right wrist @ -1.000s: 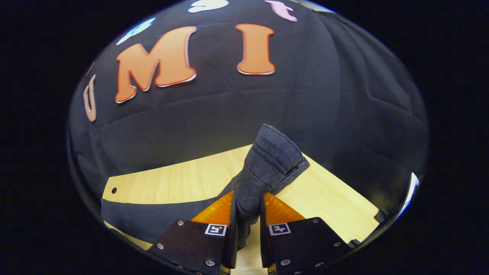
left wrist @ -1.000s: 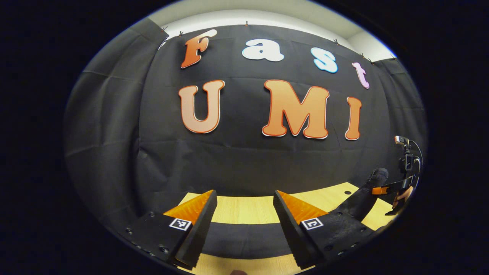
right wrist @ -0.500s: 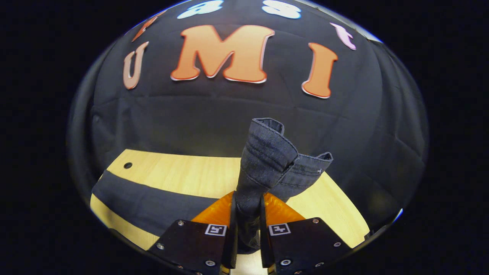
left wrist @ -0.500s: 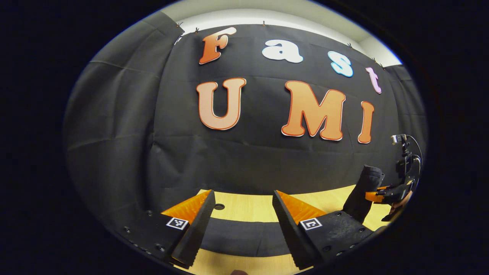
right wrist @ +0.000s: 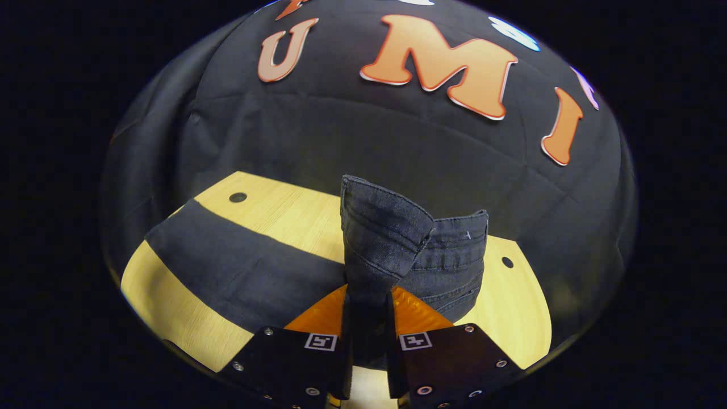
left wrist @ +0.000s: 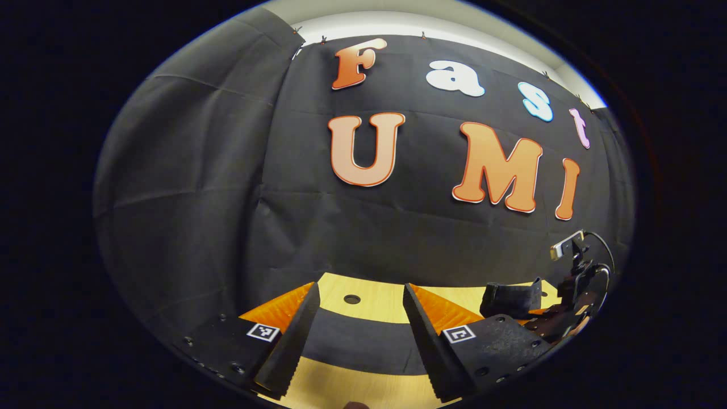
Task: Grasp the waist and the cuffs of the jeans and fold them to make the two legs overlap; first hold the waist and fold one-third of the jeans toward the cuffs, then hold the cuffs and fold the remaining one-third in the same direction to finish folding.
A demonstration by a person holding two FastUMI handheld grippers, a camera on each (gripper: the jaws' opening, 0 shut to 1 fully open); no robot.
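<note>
The dark blue jeans (right wrist: pixel 238 267) lie as a long band across the light wooden table (right wrist: pixel 170 307). My right gripper (right wrist: pixel 368 291) is shut on the cuff end (right wrist: pixel 386 233), which stands up bunched between its fingers, with a second hemmed layer (right wrist: pixel 457 255) behind it. In the left gripper view the jeans (left wrist: pixel 355 341) run across under my left gripper (left wrist: pixel 360 287), which hangs open above the cloth with nothing between its fingers. Farther right there, the right gripper (left wrist: pixel 559 318) holds the raised cuffs (left wrist: pixel 511 300) low over the table.
The table (left wrist: pixel 377 298) has small round holes (right wrist: pixel 237 197) (right wrist: pixel 507 262) (left wrist: pixel 351 299) near its far edge. The black cloth wall stands close behind the table on all sides. Bare wood shows on both sides of the jeans.
The right gripper has swung left with the cuffs and brought them lower over the table. The left gripper stays open and its view has turned to the left.
</note>
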